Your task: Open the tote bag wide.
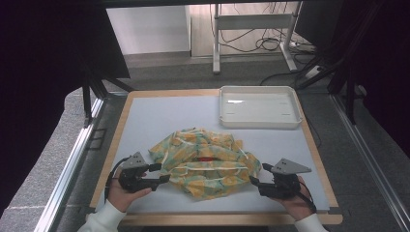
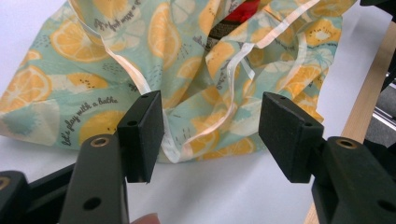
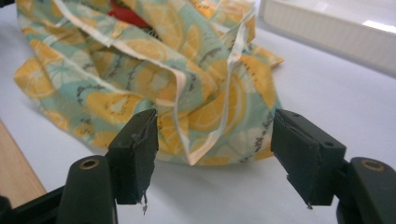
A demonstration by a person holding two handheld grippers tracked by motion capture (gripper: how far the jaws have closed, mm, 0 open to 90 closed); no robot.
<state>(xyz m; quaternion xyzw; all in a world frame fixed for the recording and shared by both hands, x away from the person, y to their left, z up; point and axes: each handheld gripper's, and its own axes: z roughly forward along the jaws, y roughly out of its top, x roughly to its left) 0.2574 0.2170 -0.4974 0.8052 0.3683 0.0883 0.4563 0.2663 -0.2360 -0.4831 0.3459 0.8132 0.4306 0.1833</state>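
Both hands sit at the table's near edge, each with a gripper aimed inward at the crumpled cloth [image 1: 205, 162]. On the left gripper [image 1: 163, 173] the jaws stand apart, nothing pinched, cloth edge just ahead; on the right gripper [image 1: 255, 175] the jaws are likewise released, just beside the cloth's other end. Lemon-printed and limp, the cloth lies mid-table in loose folds; it should weigh little, sag and slip, so its pale hemmed edges [image 2: 205, 135] look the surest hold. Something red [image 1: 207, 158], perhaps a label, shows in the folds. Farther back stands a white tray [image 1: 259, 121].
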